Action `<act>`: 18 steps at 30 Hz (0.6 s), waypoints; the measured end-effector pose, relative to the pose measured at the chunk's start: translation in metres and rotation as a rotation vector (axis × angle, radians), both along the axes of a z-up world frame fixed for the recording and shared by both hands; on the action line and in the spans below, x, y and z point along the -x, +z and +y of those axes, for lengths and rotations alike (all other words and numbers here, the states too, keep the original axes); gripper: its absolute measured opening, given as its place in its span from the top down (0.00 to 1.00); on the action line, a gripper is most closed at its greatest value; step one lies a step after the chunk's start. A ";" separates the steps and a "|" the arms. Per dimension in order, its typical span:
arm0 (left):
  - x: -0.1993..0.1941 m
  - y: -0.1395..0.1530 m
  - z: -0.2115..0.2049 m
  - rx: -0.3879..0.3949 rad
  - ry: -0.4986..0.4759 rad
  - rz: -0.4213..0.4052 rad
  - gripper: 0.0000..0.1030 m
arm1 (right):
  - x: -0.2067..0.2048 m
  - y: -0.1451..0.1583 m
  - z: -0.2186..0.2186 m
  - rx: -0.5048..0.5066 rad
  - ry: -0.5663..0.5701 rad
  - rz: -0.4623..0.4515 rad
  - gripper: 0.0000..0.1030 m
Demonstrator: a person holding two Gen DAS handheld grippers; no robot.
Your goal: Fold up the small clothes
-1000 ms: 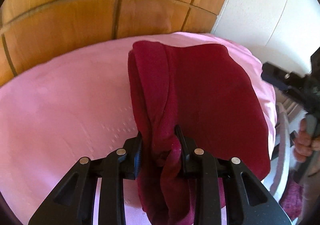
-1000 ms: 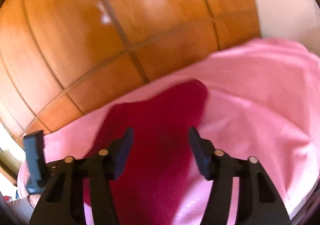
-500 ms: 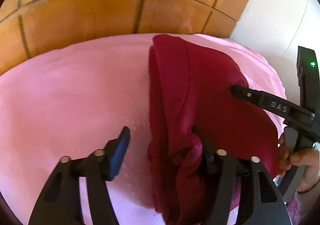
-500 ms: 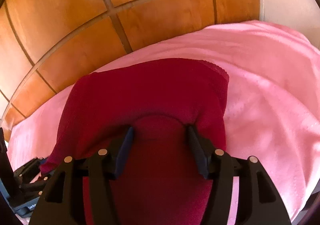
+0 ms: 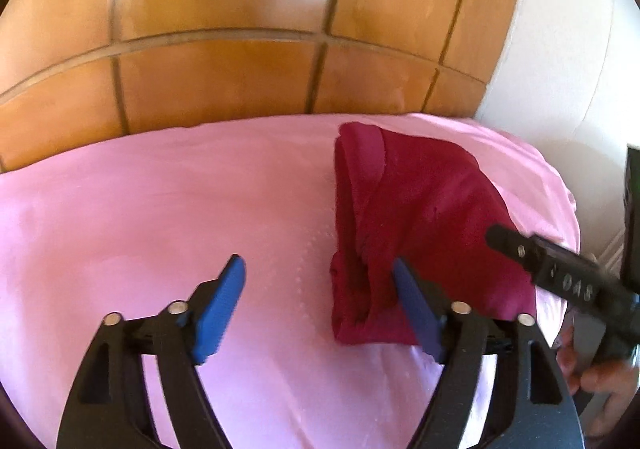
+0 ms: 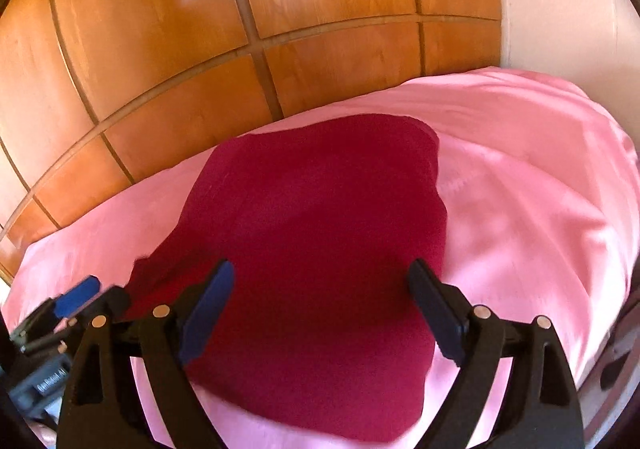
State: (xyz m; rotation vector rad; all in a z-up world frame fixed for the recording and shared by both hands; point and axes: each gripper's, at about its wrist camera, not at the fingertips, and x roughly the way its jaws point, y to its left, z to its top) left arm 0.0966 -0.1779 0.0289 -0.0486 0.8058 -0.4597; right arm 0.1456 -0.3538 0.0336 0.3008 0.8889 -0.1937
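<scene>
A folded dark red garment (image 5: 416,217) lies on the pink sheet (image 5: 160,217), right of centre in the left wrist view. My left gripper (image 5: 320,291) is open and empty, low over the sheet, its right finger beside the garment's near left edge. In the right wrist view the garment (image 6: 320,241) fills the middle. My right gripper (image 6: 322,297) is open and empty, just above the garment, its fingers spread over it. The right gripper's body (image 5: 560,277) shows at the right edge of the left wrist view.
A wooden panelled headboard (image 5: 248,49) rises behind the bed. A white wall (image 5: 568,49) stands at the right. The bed's right edge (image 6: 600,249) drops off beside the garment. The pink sheet stretches left of the garment.
My left gripper let go of the garment's folded edge, opened wide and drew back to the left. My right gripper came down over the garment, then lifted back a little, staying open.
</scene>
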 end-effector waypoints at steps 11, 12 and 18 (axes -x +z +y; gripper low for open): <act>0.045 0.015 0.032 -0.018 0.081 -0.063 0.14 | 0.048 0.010 0.049 0.110 -0.042 -0.022 0.03; 0.049 0.015 0.035 -0.020 0.090 -0.068 0.13 | 0.052 0.012 0.054 0.123 -0.049 -0.025 0.03; 0.070 0.015 0.049 -0.029 0.135 -0.074 0.08 | 0.069 0.014 0.071 0.135 -0.084 -0.025 0.02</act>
